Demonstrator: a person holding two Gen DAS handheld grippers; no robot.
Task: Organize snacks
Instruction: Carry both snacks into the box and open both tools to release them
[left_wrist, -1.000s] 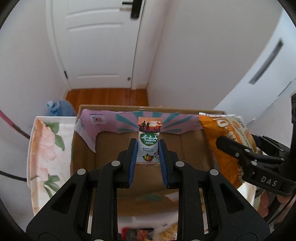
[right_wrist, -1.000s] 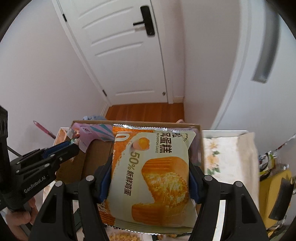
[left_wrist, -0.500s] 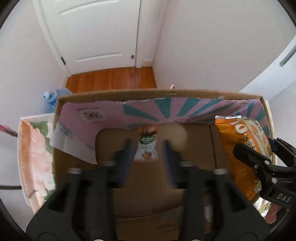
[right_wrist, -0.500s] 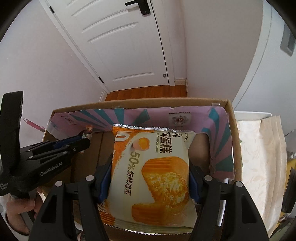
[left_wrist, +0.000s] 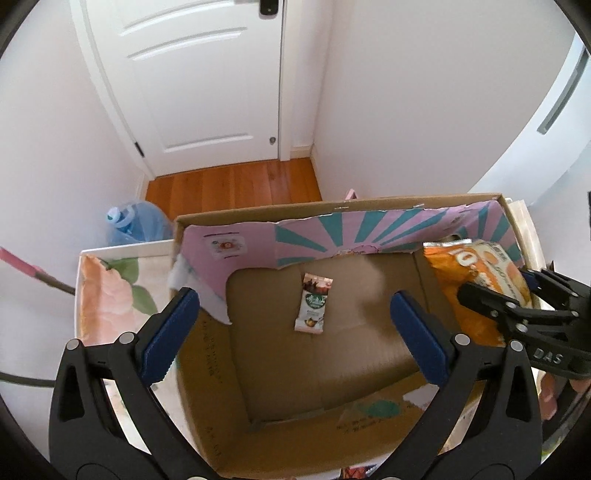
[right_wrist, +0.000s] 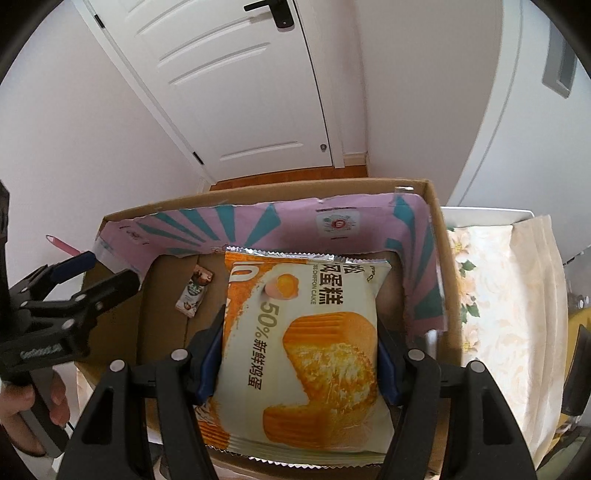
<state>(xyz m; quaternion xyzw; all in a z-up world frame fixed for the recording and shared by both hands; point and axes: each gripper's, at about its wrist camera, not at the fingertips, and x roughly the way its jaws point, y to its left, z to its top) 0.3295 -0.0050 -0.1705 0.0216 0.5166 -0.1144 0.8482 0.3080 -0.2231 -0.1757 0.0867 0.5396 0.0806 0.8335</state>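
A small green-and-white snack packet (left_wrist: 313, 308) lies flat on the floor of the open cardboard box (left_wrist: 332, 369); it also shows in the right wrist view (right_wrist: 194, 292). My left gripper (left_wrist: 295, 332) hangs above the box, jaws wide open and empty. My right gripper (right_wrist: 299, 354) is shut on a large orange-and-white chiffon cake bag (right_wrist: 306, 347) and holds it over the right half of the box (right_wrist: 436, 229). The bag (left_wrist: 476, 284) and the right gripper (left_wrist: 517, 314) appear at the right of the left wrist view.
The box has a pink-and-teal inner flap (left_wrist: 369, 232) along its far wall. It stands on a floral tablecloth (left_wrist: 107, 291), also seen at the right (right_wrist: 509, 302). Behind are a white door (left_wrist: 207, 81), wood floor and a blue water bottle (left_wrist: 133, 225).
My left gripper has opened and let go of the small packet, which now lies on the box floor. Both grippers moved forward over the box; the right still holds the cake bag.
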